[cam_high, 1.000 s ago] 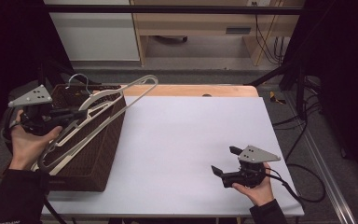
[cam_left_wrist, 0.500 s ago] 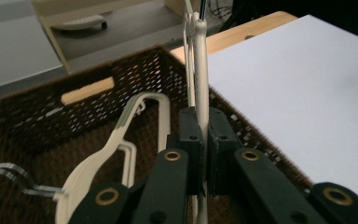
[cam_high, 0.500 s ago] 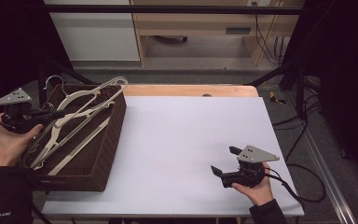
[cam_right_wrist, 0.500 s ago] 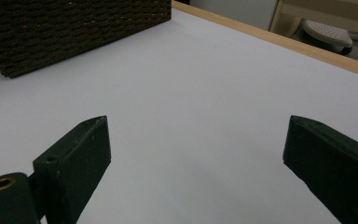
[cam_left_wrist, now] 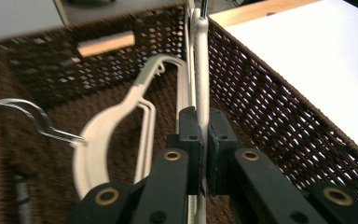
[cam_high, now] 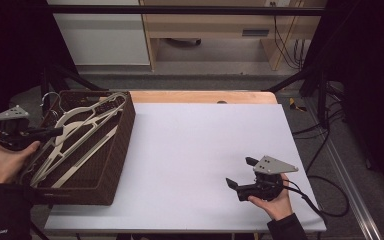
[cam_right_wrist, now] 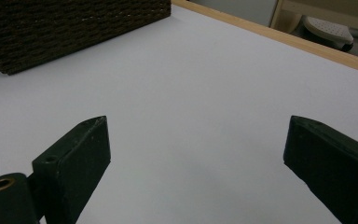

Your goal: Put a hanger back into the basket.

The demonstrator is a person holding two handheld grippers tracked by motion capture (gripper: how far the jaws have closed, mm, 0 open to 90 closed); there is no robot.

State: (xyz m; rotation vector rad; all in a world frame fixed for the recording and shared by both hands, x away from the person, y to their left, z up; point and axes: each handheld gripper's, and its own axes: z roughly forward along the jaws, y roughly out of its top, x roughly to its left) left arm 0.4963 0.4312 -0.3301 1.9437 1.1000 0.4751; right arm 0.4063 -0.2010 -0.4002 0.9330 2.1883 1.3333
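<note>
A dark brown wicker basket (cam_high: 124, 131) stands at the table's left edge with several cream plastic hangers (cam_high: 82, 132) lying slanted inside it. My left gripper (cam_high: 56, 132) reaches in from the basket's left side. In the left gripper view my left gripper (cam_left_wrist: 204, 135) is shut on the thin bar of one cream hanger (cam_left_wrist: 201, 79), which runs up toward the basket's far wall (cam_left_wrist: 270, 107). A second hanger (cam_left_wrist: 114, 126) with a metal hook (cam_left_wrist: 39, 122) lies to its left. My right gripper (cam_high: 239, 171) rests near the table's front right, open and empty, and my right gripper (cam_right_wrist: 196, 144) faces bare white tabletop.
The white table (cam_high: 205, 140) has a wooden strip (cam_high: 200, 96) along its far edge. A black cable (cam_high: 325, 195) trails off the right edge by my right hand. A shelf unit (cam_high: 215, 25) and black frame posts (cam_high: 300, 75) stand behind the table.
My left hand has moved left and down, and the hangers, which stuck up above the basket rim, now lie lower inside it. The right gripper has not moved.
</note>
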